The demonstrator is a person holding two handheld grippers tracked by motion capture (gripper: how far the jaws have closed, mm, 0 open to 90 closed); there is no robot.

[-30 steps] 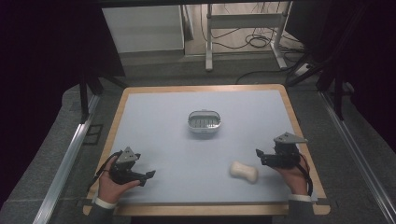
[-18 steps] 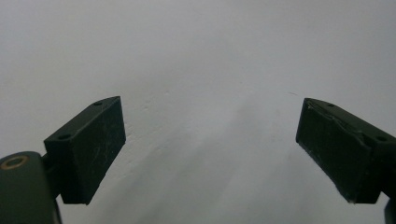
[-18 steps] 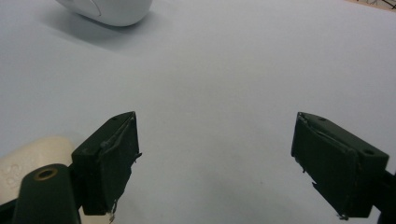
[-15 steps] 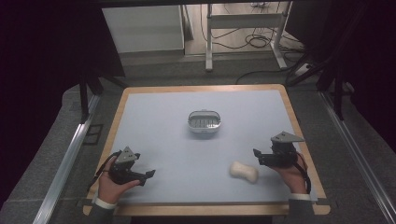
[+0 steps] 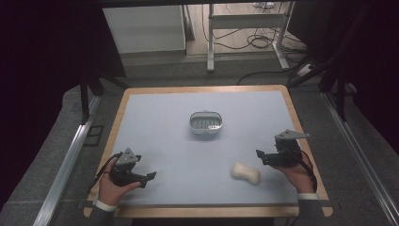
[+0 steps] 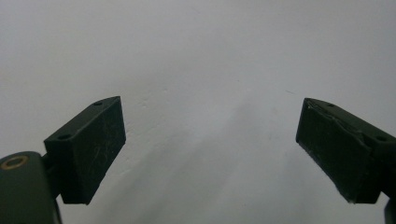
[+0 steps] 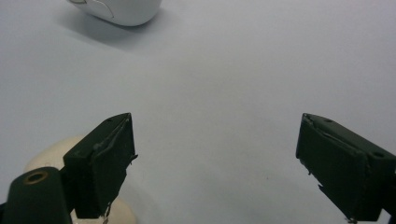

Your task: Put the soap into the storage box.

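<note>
A cream, peanut-shaped soap bar (image 5: pixel 245 173) lies on the pale table near the front right. My right gripper (image 5: pixel 260 157) hovers just right of it, pointing left. In the right gripper view the gripper (image 7: pixel 214 140) is open. Its jaws have just been opening wider, with only bare table between them. The soap bar (image 7: pixel 49 158) sits partly hidden behind the left jaw. A white oval dish (image 5: pixel 205 123) stands at the table's centre, and its rim (image 7: pixel 122 10) shows at the top of the right gripper view. My left gripper (image 5: pixel 149 176) rests at the front left, open (image 6: pixel 212 123) over bare table.
The table (image 5: pixel 155 117) has a wooden border all round. Dark metal frames and rails flank both sides. A white cabinet (image 5: pixel 143 28) and desk legs with cables (image 5: pixel 244 40) stand on the floor beyond the far edge.
The right gripper has edged slightly to the left, toward the soap bar. The left hand, the soap bar and the dish have stayed where they were.
</note>
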